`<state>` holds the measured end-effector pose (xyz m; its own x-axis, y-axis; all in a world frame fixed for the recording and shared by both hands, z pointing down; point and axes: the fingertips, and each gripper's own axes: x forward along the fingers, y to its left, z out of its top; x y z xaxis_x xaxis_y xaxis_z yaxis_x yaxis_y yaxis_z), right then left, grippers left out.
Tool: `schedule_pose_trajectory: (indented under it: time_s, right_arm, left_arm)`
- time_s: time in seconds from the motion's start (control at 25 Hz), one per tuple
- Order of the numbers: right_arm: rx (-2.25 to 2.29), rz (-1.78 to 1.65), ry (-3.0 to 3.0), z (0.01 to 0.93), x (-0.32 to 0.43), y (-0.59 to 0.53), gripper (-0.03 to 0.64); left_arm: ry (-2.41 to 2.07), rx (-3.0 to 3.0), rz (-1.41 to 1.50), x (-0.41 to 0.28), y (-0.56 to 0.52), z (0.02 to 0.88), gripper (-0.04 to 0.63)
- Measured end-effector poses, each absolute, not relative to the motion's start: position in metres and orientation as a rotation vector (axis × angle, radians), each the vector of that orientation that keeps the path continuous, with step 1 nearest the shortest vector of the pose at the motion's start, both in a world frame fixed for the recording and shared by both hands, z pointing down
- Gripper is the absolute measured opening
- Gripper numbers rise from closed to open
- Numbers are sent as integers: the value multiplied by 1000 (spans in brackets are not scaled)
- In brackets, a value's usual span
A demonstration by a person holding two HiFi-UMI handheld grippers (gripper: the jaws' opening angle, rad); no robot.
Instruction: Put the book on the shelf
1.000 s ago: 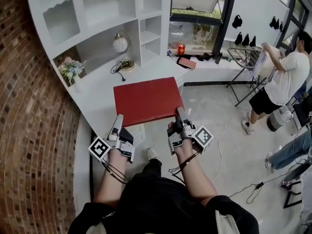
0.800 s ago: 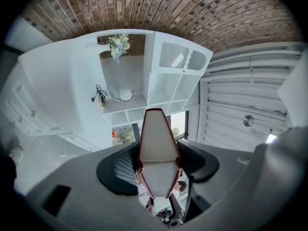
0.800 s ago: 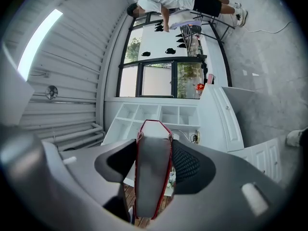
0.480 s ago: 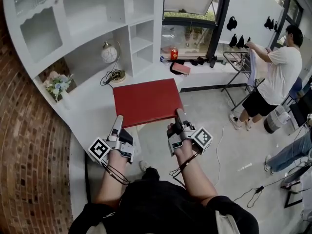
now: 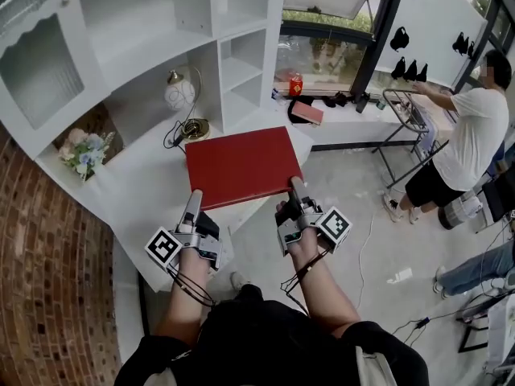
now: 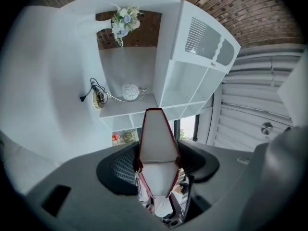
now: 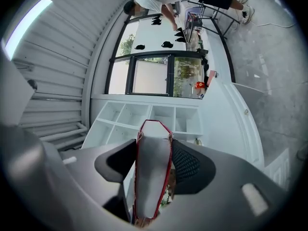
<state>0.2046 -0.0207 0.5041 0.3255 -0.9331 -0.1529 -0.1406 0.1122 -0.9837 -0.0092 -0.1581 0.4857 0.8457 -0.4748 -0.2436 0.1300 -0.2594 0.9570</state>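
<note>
- The left gripper (image 5: pixel 193 202) and right gripper (image 5: pixel 294 190) each pinch the red book's (image 5: pixel 241 166) near edge, jaws parted only by its thickness.
- The book hangs level over the counter's (image 5: pixel 149 179) front corner, short of the shelf (image 5: pixel 241 67).
- With an edge-only grip it may sag, slip, or clip the lamp (image 5: pixel 179 93).

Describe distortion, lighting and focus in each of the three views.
Head view: even daylight, sharp; wide lens bows the white shelf unit and brick wall. Left gripper view: round fisheye, black corners; the left gripper close to the lens looks soft, the red hardcover book crisp. Right gripper view: same dark ring; window panes blown out white.
</note>
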Motion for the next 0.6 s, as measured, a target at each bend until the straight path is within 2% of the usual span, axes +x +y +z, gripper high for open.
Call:
schedule_pose_trajectory:
  time_s: [0.6]
  right_arm:
    - [-1323, -916, 1159, 507, 257, -171, 238]
  left_arm:
    - [-355, 1714, -640, 34, -291, 489, 252]
